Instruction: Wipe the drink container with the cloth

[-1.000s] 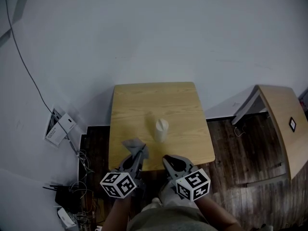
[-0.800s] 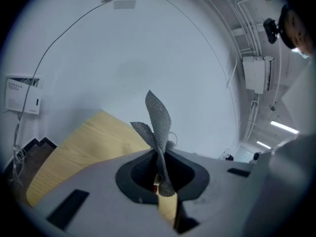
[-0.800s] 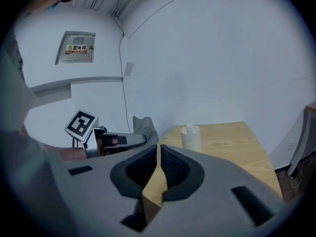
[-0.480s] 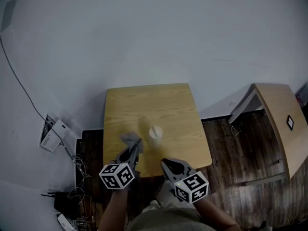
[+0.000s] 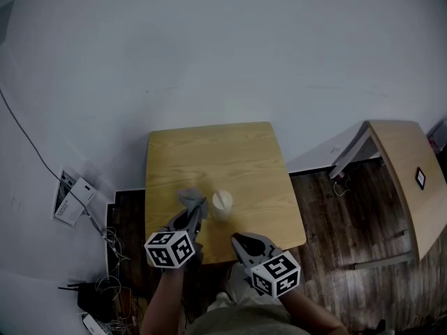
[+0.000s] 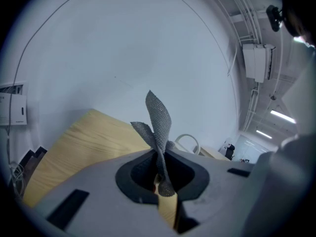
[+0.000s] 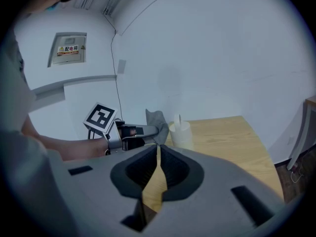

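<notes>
The white cylindrical drink container (image 5: pixel 222 204) is standing near the light wooden desk (image 5: pixel 244 152) front edge. The grey mesh cloth (image 5: pixel 188 198), clamped in the left gripper (image 5: pixel 201 205) fingers, is closing in just beside it, so wiping looks imminent; the right gripper (image 5: pixel 236 239) fingers are sitting together, empty

1. Head view hangs high over the table (image 5: pixel 209 152) and looks steeply down; the left gripper (image 5: pixel 200 206) and right gripper (image 5: pixel 235 238) sit near the frame's bottom.
2. Left gripper view looks close along its own jaws, past the cloth (image 6: pixel 158 117), toward the wall (image 6: pixel 123 43).
3. Right gripper view looks along its jaws across the table and takes in the left gripper.
4. All three views share table, cloth and cup (image 7: pixel 181 134).
</notes>
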`<action>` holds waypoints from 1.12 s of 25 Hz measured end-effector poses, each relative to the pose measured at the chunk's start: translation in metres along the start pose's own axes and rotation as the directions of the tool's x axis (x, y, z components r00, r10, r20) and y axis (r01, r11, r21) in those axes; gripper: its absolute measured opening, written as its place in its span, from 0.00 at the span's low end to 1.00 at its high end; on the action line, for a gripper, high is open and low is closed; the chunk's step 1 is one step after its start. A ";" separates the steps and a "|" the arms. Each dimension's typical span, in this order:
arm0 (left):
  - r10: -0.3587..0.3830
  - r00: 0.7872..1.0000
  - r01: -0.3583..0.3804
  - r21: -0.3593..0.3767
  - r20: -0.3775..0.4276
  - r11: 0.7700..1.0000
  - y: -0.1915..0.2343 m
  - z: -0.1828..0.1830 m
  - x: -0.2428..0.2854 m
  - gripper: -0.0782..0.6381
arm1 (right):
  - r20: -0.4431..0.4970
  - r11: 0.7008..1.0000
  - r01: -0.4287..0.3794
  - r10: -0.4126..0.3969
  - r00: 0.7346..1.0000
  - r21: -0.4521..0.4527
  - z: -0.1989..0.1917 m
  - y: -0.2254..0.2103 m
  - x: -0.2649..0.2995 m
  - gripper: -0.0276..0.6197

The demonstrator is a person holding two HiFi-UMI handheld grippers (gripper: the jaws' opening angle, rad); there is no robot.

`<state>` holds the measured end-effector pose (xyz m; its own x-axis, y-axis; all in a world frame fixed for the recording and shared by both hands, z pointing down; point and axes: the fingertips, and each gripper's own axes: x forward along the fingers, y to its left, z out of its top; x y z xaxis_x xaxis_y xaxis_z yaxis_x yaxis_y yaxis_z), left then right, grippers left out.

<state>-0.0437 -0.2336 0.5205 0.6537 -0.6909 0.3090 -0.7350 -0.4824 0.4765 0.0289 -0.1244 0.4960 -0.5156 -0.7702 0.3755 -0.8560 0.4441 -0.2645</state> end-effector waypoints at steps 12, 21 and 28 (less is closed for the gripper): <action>-0.038 0.996 0.041 0.036 -0.084 0.998 0.001 -0.007 0.033 0.14 | -0.025 1.000 0.000 0.000 1.000 0.010 -0.002 -0.019 0.009 0.07; -0.040 0.988 0.045 0.026 -0.152 0.999 0.008 -0.030 0.050 0.14 | -0.038 1.000 -0.002 0.002 0.999 0.013 -0.001 -0.033 0.013 0.07; -0.019 0.981 0.024 0.020 -0.195 1.000 0.017 -0.046 0.060 0.14 | -0.045 1.000 -0.010 0.011 0.999 0.014 -0.001 -0.037 0.014 0.07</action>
<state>-0.0085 -0.2586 0.5846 0.6902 -0.5633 0.4542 -0.7229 -0.5095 0.4667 0.0535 -0.1518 0.5122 -0.5261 -0.7437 0.4125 -0.8500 0.4455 -0.2810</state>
